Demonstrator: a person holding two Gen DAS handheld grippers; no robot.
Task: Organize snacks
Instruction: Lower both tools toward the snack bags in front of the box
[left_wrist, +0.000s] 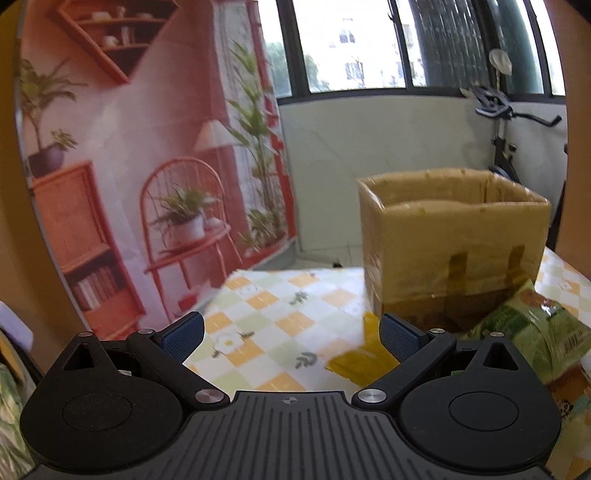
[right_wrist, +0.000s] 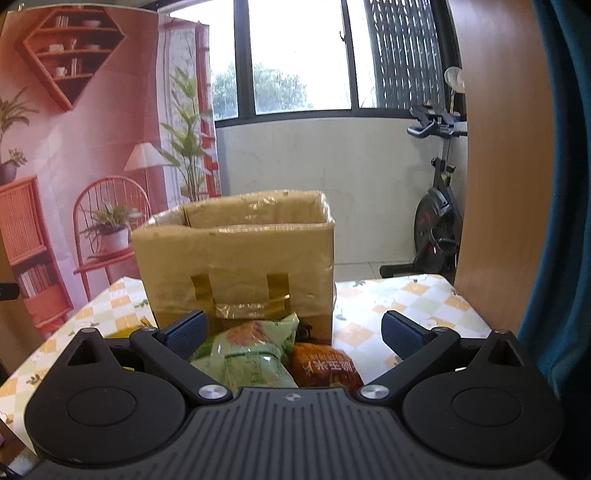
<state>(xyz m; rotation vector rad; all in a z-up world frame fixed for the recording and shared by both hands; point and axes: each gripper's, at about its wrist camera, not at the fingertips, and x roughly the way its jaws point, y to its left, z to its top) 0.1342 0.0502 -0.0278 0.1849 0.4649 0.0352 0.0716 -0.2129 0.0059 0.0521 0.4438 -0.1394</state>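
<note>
An open cardboard box (left_wrist: 454, 254) stands on the checkered table (left_wrist: 280, 295); it also shows in the right wrist view (right_wrist: 236, 258). A green snack bag (right_wrist: 251, 354) and an orange snack bag (right_wrist: 325, 365) lie in front of the box. The green bag also shows in the left wrist view (left_wrist: 532, 325), beside a yellow packet (left_wrist: 365, 354). My left gripper (left_wrist: 291, 338) is open and empty over the table, left of the box. My right gripper (right_wrist: 293, 334) is open, just above the two bags, holding nothing.
A printed backdrop (left_wrist: 147, 166) hangs at the left of the table. An exercise bike (right_wrist: 436, 206) stands by the window at the right. A wooden panel (right_wrist: 506, 184) stands at the table's right edge (right_wrist: 454, 291).
</note>
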